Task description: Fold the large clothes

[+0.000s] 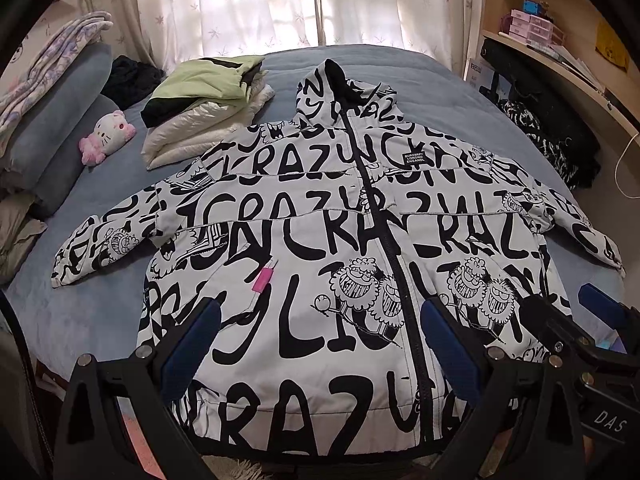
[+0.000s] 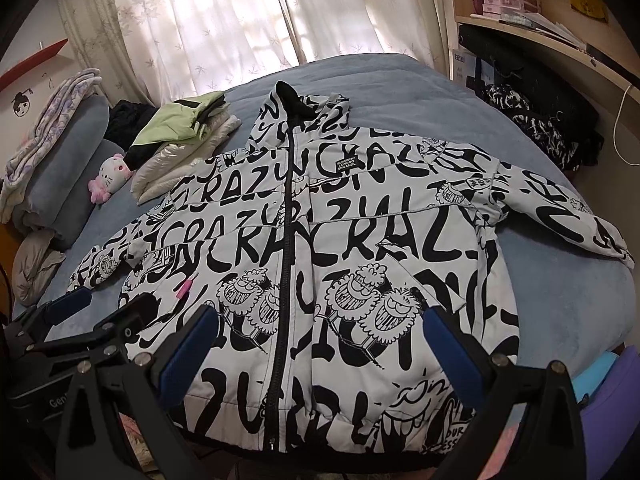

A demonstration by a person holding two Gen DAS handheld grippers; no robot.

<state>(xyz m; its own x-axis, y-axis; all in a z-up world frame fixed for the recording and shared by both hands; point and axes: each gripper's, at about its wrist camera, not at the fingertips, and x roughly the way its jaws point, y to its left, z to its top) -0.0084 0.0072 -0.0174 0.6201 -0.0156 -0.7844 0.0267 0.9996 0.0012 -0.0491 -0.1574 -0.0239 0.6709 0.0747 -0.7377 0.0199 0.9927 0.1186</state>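
Far to the left of the fingers, grey-blue pillows (image 1: 76, 92) are stacked at the edge of the bed (image 1: 432, 80), with a floral blanket (image 1: 48, 60) draped over the top one. A pink-and-white plush cat (image 1: 106, 136) lies on the sheet beside them. Further in, still left of and beyond the fingers, stands a pile of folded clothes (image 1: 208, 112), pale green on top and cream-white below.

The jacket (image 1: 320, 240), white with heavy black lettering and cartoon faces, lies spread flat and face up across the bed, zipped shut, hood pointing toward the curtains (image 1: 280, 0) and both sleeves stretched outward. A small pink tag (image 1: 264, 278) sits on its front, just beyond the left fingers.

The left gripper (image 1: 320, 336) hangs over the jacket's lower front near the hem, its blue-padded fingers (image 1: 192, 344) spread wide and holding nothing. The zip runs between them, close to the right-hand finger. The right gripper (image 2: 320, 340) is just beside it, over the same lower part of the jacket, fingers (image 2: 456, 352) likewise wide apart and empty, the zip lying between them nearer the left-hand finger. Whether any finger touches the cloth cannot be told.

Right of both, beyond the bed's edge, a dark patterned garment (image 2: 532, 128) hangs below a wooden shelf (image 2: 540, 40) carrying small pink boxes (image 2: 504, 0).
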